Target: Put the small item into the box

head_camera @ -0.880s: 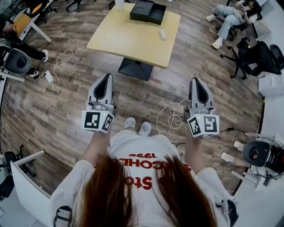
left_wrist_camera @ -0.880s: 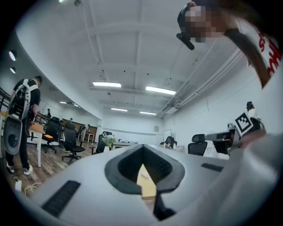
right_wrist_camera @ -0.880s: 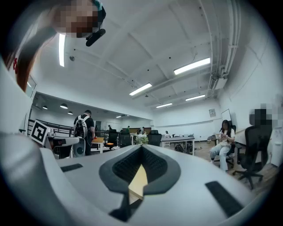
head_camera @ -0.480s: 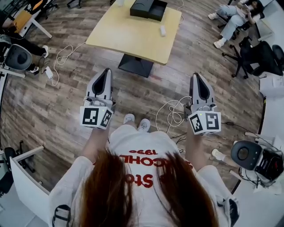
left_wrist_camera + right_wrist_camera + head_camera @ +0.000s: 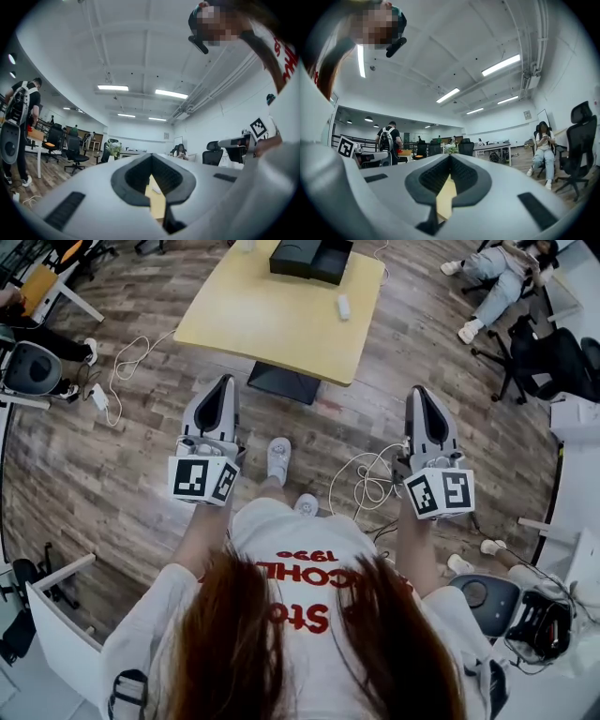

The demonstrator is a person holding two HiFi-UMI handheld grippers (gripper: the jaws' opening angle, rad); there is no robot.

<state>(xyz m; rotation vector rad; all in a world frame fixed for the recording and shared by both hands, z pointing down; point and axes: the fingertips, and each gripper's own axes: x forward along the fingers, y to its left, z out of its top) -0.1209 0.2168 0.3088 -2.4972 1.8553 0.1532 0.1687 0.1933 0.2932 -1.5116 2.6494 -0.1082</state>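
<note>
Nearest, both claws are held level out over the wooden floor (image 5: pixel 141 456). The left claw (image 5: pixel 224 382) and the right claw (image 5: pixel 418 392) each have their jaws pressed together with nothing gripped; only a sliver of yellow bench shows through the notch behind the tips. Between the two claws, a white shoe (image 5: pixel 278 459) is set forward. A loose white cable (image 5: pixel 361 486) lies coiled on the floor just inside the right claw. Ahead of the left claw stands the dark pedestal (image 5: pixel 284 382) of the bench (image 5: pixel 272 324), whose near edge is just beyond its tip. Well ahead of both claws, the small item (image 5: pixel 343 307) lies on the benchtop, apart from the open black box (image 5: pixel 311 259) at the far edge. Beyond the right claw are a seated person (image 5: pixel 495 277) and a black office chair (image 5: pixel 553 362).
</note>
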